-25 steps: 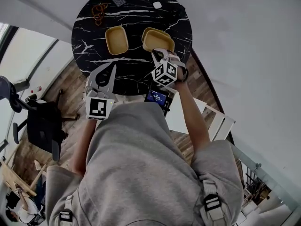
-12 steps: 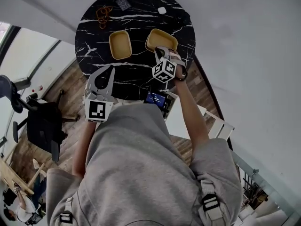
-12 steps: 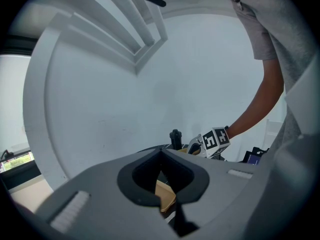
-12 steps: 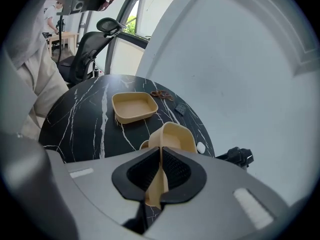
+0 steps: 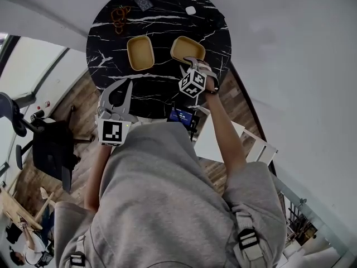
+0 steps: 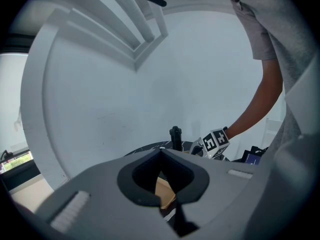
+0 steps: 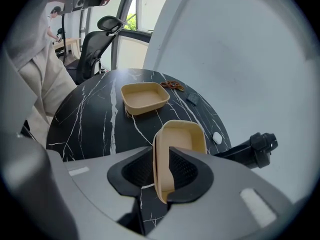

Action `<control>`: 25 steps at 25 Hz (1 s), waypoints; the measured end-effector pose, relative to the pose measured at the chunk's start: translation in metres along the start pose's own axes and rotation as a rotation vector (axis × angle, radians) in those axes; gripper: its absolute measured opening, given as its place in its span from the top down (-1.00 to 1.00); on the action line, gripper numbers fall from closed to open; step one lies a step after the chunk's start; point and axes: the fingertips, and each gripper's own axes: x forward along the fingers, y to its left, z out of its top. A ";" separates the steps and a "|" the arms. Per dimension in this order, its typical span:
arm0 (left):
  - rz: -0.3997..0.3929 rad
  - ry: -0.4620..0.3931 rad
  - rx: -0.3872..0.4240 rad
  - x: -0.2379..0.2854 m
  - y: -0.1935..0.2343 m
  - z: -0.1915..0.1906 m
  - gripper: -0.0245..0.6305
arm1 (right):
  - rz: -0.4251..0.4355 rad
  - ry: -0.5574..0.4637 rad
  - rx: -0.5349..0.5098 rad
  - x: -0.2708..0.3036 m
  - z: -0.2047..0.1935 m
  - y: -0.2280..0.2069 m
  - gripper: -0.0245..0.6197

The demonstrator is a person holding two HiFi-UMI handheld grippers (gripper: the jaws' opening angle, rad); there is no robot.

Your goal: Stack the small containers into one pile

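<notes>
The right gripper (image 7: 161,156) has just been opening its jaws. The near wall of a tan container (image 7: 182,136) stands loose between them, and the container rests on the black marble table (image 7: 90,119). A second tan container (image 7: 144,97) sits apart, to its left. The left gripper (image 6: 161,151) is closed and empty over the table's near edge.

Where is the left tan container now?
The left tan container sits on the marble table, left of centre in the head view, apart from the second container on its right.
</notes>
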 end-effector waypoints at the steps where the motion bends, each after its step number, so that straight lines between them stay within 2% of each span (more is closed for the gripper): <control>1: -0.002 0.004 -0.003 0.000 0.000 0.000 0.93 | 0.006 0.005 0.015 0.004 -0.003 -0.001 0.59; 5: -0.007 0.015 0.001 0.001 0.002 -0.003 0.93 | 0.059 0.041 0.031 0.026 -0.012 0.005 0.60; 6: -0.006 0.014 0.006 0.001 0.003 -0.003 0.93 | 0.061 0.048 0.022 0.030 -0.014 0.005 0.75; 7: -0.006 0.014 0.008 0.002 0.004 -0.003 0.93 | 0.058 0.053 0.012 0.032 -0.015 0.003 0.84; 15: -0.017 0.030 -0.001 0.009 0.003 -0.006 0.93 | -0.012 0.107 -0.041 0.014 -0.009 -0.009 0.85; 18: -0.026 0.019 0.005 0.014 0.001 -0.004 0.93 | 0.003 0.131 -0.048 0.017 -0.013 -0.003 0.82; 20: -0.027 0.015 0.009 0.015 0.002 -0.002 0.93 | 0.031 0.145 -0.032 0.020 -0.017 0.003 0.44; 23: -0.023 0.032 0.001 0.016 0.005 -0.004 0.93 | 0.049 0.129 0.001 0.023 -0.020 0.006 0.44; 24: -0.021 0.033 0.004 0.016 0.007 -0.005 0.93 | 0.049 0.118 0.005 0.024 -0.020 0.006 0.47; 25: -0.020 0.031 0.009 0.017 0.008 -0.007 0.93 | 0.049 0.106 0.010 0.026 -0.019 0.005 0.58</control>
